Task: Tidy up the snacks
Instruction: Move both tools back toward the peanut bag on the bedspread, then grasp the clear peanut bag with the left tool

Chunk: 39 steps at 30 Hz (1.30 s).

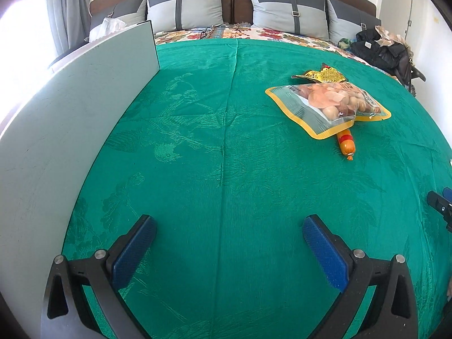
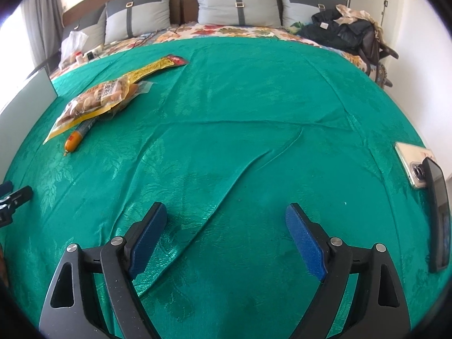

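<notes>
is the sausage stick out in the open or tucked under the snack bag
Partly tucked under. The sausage stick pokes out from beneath the clear snack bag, its far end hidden by the bag.

Bed w/ green cover: snack packs, phones.

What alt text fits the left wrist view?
The open left claw hovers empty over a green bedspread. Farther off lie a clear snack bag atop an orange sausage stick; a pale board stands at left.

Two snack pouches, one orange sausage stick, four grey pillows, two phones at the bed's right edge.
</notes>
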Each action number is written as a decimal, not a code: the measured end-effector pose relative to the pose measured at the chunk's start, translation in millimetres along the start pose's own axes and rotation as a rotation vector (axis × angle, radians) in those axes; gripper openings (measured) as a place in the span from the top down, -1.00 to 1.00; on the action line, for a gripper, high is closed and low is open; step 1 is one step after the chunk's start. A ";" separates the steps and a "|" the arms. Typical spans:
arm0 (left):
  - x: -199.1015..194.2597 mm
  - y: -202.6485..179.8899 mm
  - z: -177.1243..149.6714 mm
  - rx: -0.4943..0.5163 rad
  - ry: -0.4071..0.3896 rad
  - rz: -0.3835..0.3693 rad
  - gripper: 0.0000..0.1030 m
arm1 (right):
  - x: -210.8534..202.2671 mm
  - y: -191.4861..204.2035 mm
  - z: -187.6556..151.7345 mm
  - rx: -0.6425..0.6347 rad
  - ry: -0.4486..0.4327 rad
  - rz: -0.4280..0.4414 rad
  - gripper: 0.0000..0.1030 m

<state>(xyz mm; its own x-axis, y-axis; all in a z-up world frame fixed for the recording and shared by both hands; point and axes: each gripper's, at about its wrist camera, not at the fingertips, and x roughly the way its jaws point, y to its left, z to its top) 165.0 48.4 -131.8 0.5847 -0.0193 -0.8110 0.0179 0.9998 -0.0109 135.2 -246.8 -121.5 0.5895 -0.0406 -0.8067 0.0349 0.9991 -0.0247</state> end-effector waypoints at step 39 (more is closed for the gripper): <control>19.2 -116.2 130.8 0.510 0.183 -0.210 -0.95 | 0.3 0.9 -0.8 -0.003 0.001 0.001 -0.79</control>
<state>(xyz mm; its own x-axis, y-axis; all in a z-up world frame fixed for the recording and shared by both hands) 280.3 -69.2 -69.6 0.3779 -0.1696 -0.9102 0.5330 0.8437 0.0641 134.8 -246.0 -122.2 0.5888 -0.0399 -0.8073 0.0324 0.9991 -0.0257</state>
